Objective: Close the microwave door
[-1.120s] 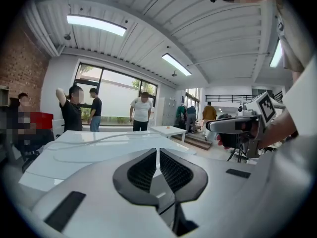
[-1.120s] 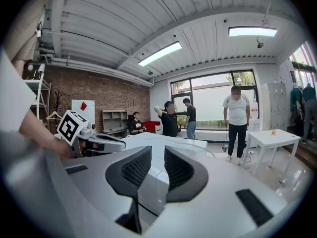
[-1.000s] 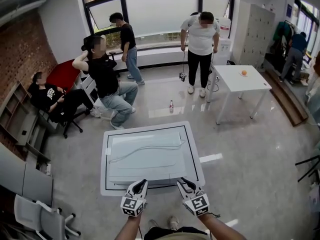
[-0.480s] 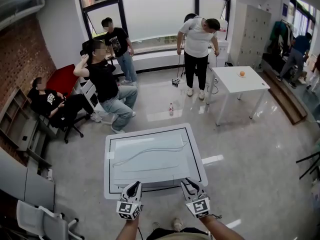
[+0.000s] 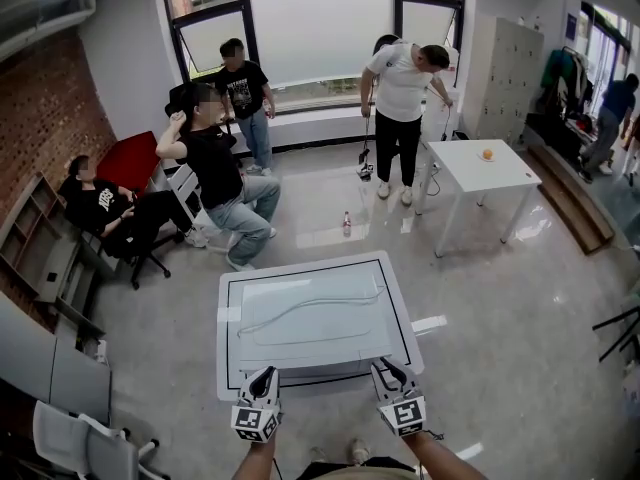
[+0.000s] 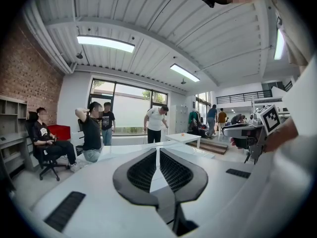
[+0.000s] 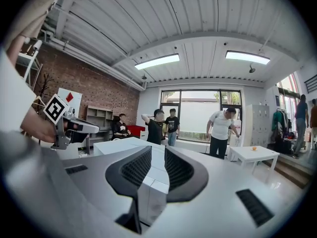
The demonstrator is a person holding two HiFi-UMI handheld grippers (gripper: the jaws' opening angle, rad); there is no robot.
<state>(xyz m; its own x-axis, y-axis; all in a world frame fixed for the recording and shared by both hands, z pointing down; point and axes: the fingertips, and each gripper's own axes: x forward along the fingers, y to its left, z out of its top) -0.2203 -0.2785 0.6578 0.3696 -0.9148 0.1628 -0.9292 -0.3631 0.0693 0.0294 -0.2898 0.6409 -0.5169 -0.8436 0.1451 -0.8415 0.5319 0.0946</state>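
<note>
The white microwave [image 5: 312, 318] stands on a white table [image 5: 405, 320] with a black border line, and I see it from above. Its door is not visible from here, so whether it stands open is unclear. My left gripper [image 5: 262, 379] hovers at the table's near edge, its jaws together [image 6: 157, 151] and holding nothing. My right gripper [image 5: 386, 371] hangs at the near right corner of the microwave. Its jaws stand a narrow gap apart [image 7: 158, 153], with the white microwave body [image 7: 148, 190] showing behind the gap.
Several people stand or sit beyond the table; the nearest is seated [image 5: 225, 183]. A small white table [image 5: 480, 168] with an orange on it stands at the back right. A bottle [image 5: 346, 223] stands on the floor. Grey chairs [image 5: 80, 438] are at the near left.
Both grippers have sunk slightly toward the near edge of the table. The view has shifted, so the table sits a little lower and further right. People at the back have moved about.
</note>
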